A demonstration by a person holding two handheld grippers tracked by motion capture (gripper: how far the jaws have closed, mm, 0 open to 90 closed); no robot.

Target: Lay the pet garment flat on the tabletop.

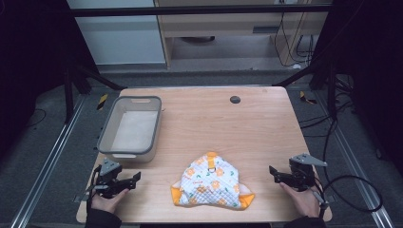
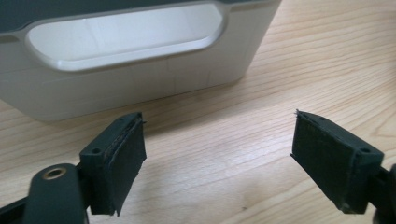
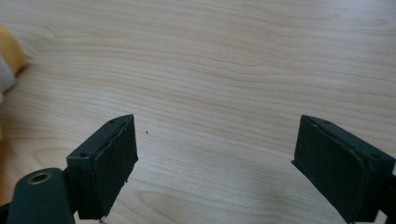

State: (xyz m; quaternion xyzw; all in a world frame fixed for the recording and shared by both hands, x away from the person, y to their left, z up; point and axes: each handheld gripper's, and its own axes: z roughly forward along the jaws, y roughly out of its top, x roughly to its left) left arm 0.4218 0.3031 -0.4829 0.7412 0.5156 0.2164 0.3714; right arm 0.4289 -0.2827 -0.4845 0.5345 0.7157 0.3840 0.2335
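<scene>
A quilted white cloth item with an orange print and orange trim lies crumpled near the front middle of the wooden table. A white bin with a grey rim stands at the left, nothing inside it. My left gripper rests in a hand at the front left, jaws open and bare, just below the bin. In the left gripper view the open gripper faces the bin's handle wall. My right gripper is open at the front right, pointing toward the cloth. Its own view shows the gripper over bare wood, with the cloth's orange edge at far left.
A small dark round plug sits near the table's far edge. Black frame struts flank the table's far corners. Cables trail on the floor at the right. Bare wood lies between the bin and the right edge.
</scene>
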